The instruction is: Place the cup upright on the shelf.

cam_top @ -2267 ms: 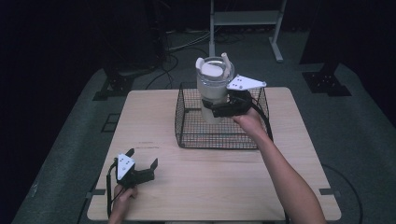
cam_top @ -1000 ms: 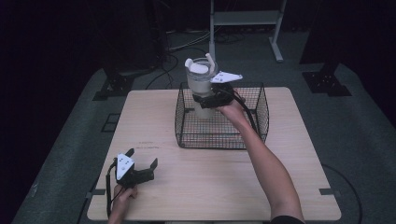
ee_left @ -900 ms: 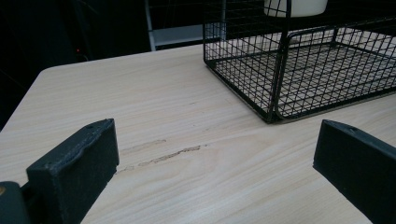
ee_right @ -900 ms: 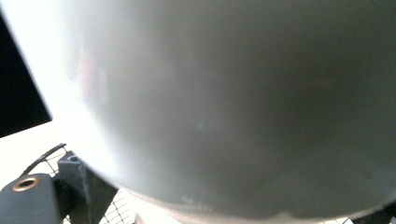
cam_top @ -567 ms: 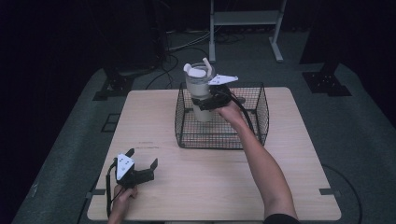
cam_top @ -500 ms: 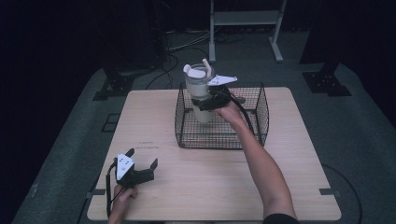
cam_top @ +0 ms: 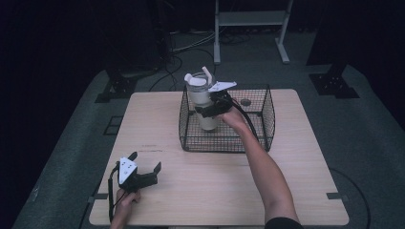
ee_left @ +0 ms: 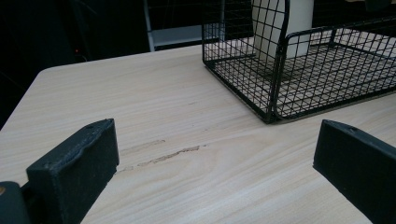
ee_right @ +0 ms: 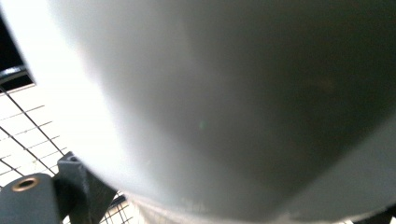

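Fingers of right gripper (cam_top: 208, 110) clamp tumbler (cam_top: 201, 98) inside basket (cam_top: 267, 114).

Open desk in front, wire walls around the basket

The wire basket (cam_top: 224, 125) is open only from above; its left rear corner is taken by the white tumbler (cam_top: 201, 101) and the right tool (cam_top: 208, 109). The desk (cam_top: 200, 186) between basket and left tool (cam_top: 143, 168) lies free.
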### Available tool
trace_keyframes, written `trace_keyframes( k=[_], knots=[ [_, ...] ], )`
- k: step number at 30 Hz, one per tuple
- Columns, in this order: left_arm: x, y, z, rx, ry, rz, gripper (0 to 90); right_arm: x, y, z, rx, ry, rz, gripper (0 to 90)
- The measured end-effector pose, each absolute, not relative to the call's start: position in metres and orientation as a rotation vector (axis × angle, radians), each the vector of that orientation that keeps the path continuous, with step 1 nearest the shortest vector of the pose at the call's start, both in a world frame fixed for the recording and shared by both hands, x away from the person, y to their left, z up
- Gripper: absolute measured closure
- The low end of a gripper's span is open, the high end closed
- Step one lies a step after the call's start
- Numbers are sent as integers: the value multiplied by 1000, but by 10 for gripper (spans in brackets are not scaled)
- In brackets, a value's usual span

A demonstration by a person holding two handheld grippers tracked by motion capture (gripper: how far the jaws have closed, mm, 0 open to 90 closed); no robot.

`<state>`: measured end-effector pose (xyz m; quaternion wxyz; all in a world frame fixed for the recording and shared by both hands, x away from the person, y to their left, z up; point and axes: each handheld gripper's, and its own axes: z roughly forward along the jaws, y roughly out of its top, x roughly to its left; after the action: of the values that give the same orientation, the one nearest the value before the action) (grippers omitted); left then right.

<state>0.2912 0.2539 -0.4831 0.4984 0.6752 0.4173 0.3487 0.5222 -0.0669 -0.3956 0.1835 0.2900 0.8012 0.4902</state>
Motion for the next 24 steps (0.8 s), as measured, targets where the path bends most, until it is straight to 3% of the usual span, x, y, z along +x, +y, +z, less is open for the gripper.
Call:
trace_keyframes(
  k=[24],
  knots=[
    [291, 254, -483, 1642, 1006, 845, 0, 525, -80, -420, 762, 2345, 1395, 79]
  ],
)
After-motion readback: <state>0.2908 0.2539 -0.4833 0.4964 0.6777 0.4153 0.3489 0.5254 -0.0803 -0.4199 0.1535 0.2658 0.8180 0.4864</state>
